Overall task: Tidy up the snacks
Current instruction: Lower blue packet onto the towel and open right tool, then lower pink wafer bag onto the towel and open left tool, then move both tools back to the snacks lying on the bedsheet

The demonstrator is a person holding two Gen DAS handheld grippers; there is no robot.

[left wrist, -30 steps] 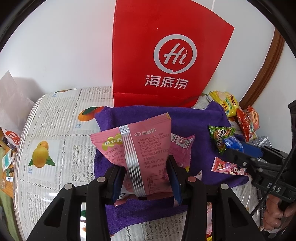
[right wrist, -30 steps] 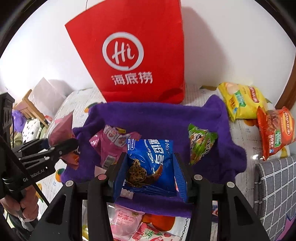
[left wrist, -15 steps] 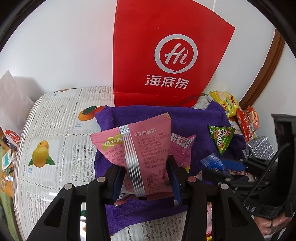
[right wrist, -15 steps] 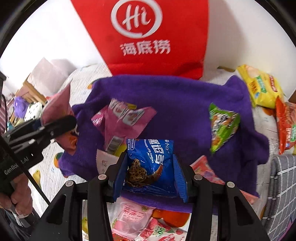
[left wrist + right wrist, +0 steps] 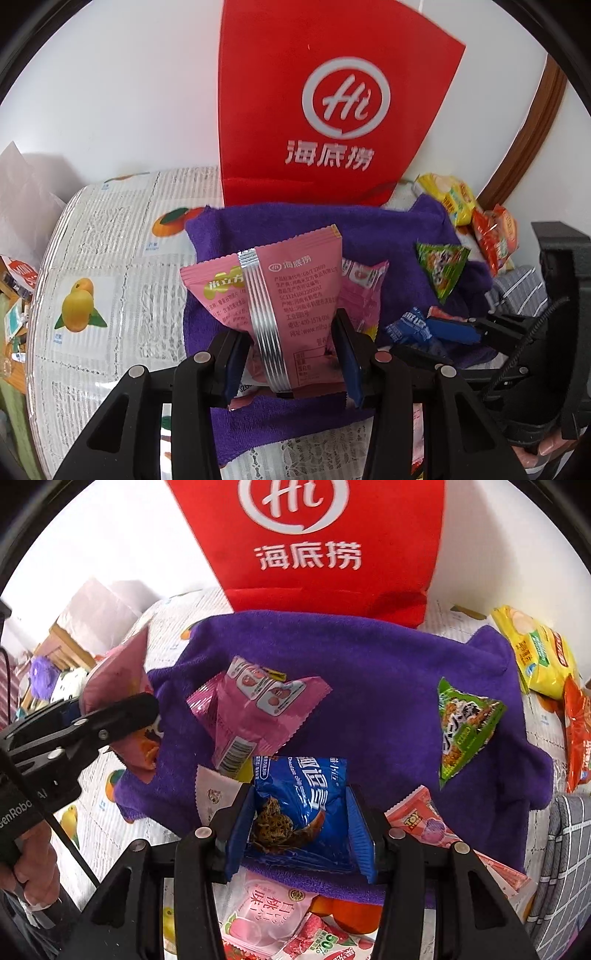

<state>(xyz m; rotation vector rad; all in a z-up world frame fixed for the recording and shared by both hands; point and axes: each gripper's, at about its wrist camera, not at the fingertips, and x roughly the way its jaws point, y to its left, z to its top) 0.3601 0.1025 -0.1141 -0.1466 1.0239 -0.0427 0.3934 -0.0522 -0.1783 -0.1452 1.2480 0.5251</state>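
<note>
**Two snack packets in the tongs over the purple towel**

Much is cut off. The red bag (image 5: 332,110) standing behind the purple towel (image 5: 369,672) loses its top in both views, and the yellow packet (image 5: 535,653) and orange packet (image 5: 578,734) off the towel's right side run into the picture edge. The small print on the packets is too fine to read.

Only the right camera shows the pale peach-sweet packets (image 5: 262,915) on the table (image 5: 110,258) just in front of the towel, and a hand (image 5: 33,864) holding the other tool. Only the left camera shows the fruit pictures on the tablecloth left of the towel.

The left tongs (image 5: 291,362) are clamped on a pink packet (image 5: 280,291), held upright above the towel's near edge. The right tongs (image 5: 301,834) have a blue cookie packet (image 5: 303,805) between them, low over the towel's front edge; their jaws are opening, though the pads look to touch the packet's sides. On the towel lie another pink packet (image 5: 255,709) and a green triangular one (image 5: 461,731).
</note>
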